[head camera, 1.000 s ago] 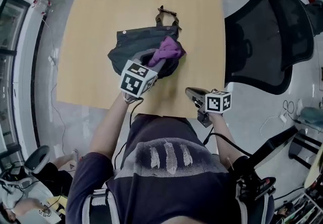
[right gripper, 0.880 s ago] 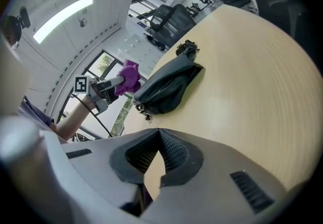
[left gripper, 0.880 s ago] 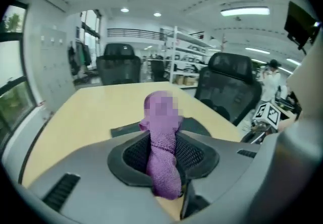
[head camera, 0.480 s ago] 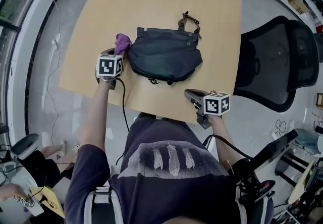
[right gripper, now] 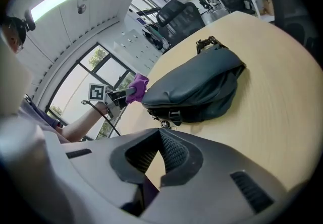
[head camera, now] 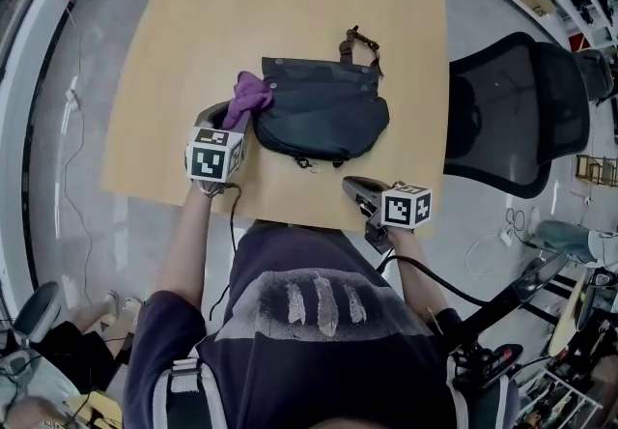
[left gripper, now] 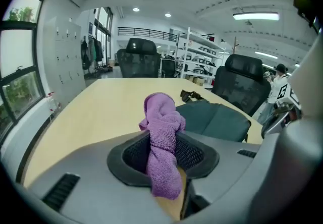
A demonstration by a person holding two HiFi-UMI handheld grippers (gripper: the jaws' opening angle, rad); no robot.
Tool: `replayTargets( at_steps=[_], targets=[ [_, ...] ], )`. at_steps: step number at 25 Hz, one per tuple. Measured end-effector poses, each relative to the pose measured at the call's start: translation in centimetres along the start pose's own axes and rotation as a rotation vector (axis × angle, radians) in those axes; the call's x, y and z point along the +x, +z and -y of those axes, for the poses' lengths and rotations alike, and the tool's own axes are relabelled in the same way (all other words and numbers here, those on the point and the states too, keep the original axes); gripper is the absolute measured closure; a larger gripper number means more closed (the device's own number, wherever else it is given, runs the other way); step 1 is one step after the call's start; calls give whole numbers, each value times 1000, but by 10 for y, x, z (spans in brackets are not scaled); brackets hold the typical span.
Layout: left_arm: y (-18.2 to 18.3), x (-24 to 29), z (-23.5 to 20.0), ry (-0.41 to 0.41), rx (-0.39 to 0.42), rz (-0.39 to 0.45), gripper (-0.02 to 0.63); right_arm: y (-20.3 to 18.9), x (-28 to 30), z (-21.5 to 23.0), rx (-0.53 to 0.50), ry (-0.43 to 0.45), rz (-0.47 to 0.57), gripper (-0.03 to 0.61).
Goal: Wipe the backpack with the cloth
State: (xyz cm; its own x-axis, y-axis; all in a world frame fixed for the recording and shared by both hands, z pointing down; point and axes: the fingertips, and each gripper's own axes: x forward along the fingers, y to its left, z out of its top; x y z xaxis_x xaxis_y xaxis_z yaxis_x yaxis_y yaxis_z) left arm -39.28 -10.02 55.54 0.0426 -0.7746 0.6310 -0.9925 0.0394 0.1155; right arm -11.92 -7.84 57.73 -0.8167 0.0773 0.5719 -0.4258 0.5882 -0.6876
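Observation:
The dark backpack (head camera: 323, 108) lies flat in the middle of the wooden table (head camera: 183, 21), its strap loop pointing away from me. My left gripper (head camera: 232, 113) sits at the bag's left edge, shut on a purple cloth (head camera: 249, 92). In the left gripper view the cloth (left gripper: 162, 140) stands bunched between the pads, with the backpack (left gripper: 217, 119) just beyond to the right. My right gripper (head camera: 355, 187) hovers at the table's near edge in front of the bag, shut with nothing in it. The right gripper view shows the backpack (right gripper: 197, 89) and the cloth (right gripper: 137, 87) ahead.
A black mesh office chair (head camera: 512, 113) stands close to the table's right side. More chairs (left gripper: 139, 56) and shelving stand beyond the far edge. My torso is against the near edge. Bare tabletop lies left of and behind the bag.
The left gripper carried the cloth from the top of the backpack over to the bag's left edge. The right gripper shifted a little along the near edge.

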Motion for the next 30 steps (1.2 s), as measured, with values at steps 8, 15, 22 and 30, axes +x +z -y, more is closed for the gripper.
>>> replayTargets(
  at_steps=[8, 15, 22, 30],
  targets=[
    [-74, -18, -117, 225, -11, -131, 476, 8, 39, -50, -65, 26, -19, 575],
    [-92, -35, -135, 271, 72, -151, 274, -13, 46, -72, -84, 23, -40, 575],
    [-76, -68, -118, 274, 78, -80, 248, -8, 46, -78, -133, 79, -2, 575],
    [-53, -90, 51, 47, 253, 100, 253, -23, -2, -86, -157, 170, 84, 575]
  ],
)
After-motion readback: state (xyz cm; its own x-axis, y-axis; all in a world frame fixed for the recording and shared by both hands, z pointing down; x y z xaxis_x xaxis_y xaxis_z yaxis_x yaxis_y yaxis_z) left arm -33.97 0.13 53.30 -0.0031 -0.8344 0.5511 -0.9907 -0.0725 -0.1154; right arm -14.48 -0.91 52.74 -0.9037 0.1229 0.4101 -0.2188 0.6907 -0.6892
